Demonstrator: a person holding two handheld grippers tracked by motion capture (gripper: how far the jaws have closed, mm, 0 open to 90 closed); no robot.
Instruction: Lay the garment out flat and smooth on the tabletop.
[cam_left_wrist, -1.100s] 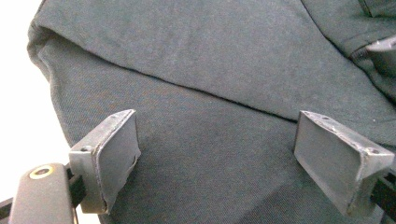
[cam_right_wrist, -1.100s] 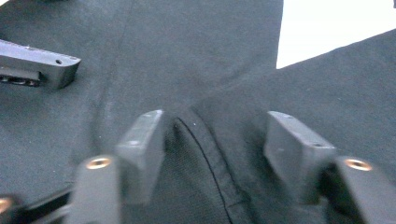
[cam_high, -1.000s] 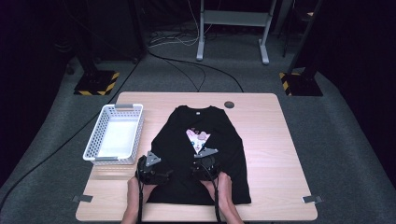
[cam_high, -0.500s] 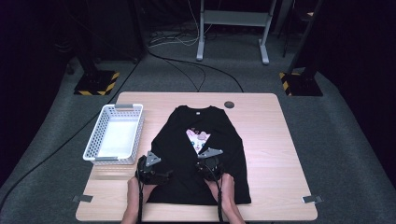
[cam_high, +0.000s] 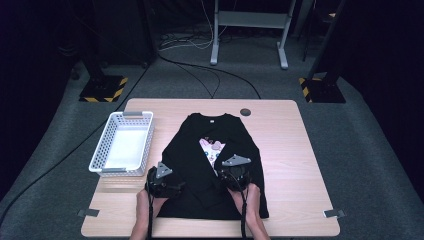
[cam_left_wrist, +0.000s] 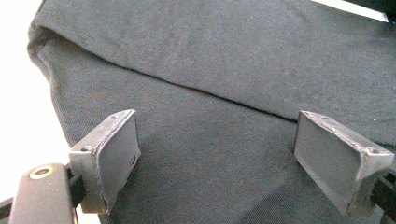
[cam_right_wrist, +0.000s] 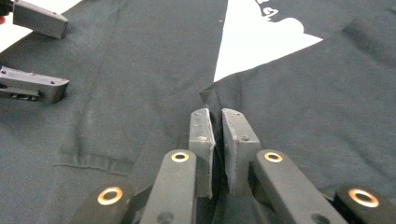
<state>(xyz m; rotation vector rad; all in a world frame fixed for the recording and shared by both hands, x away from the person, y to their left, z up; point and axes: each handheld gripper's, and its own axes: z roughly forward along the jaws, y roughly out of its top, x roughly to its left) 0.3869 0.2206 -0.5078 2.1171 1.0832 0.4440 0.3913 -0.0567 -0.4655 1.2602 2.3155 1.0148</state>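
Observation:
A black long-sleeved shirt (cam_high: 207, 150) with a white and pink print (cam_high: 212, 149) lies flat on the wooden table (cam_high: 285, 145), its sleeves folded in over the front. My right gripper (cam_right_wrist: 215, 114) is shut on a raised edge of the black fabric (cam_right_wrist: 219, 93) just below the white print (cam_right_wrist: 252, 42). In the high view the right gripper (cam_high: 227, 175) sits over the shirt's lower right part. My left gripper (cam_left_wrist: 217, 123) stands open just above the shirt (cam_left_wrist: 210, 56) near its left edge, nothing between the pads. The left gripper (cam_high: 176, 187) is at the shirt's lower left.
A white plastic basket (cam_high: 102, 150) stands to the left of the shirt. A small dark round disc (cam_high: 245, 112) lies by the table's far edge. Bare wood lies to the right of the shirt. Cables and stand feet are on the floor beyond.
My right gripper has shifted a little to the right and away from me over the shirt. The left gripper has kept still.

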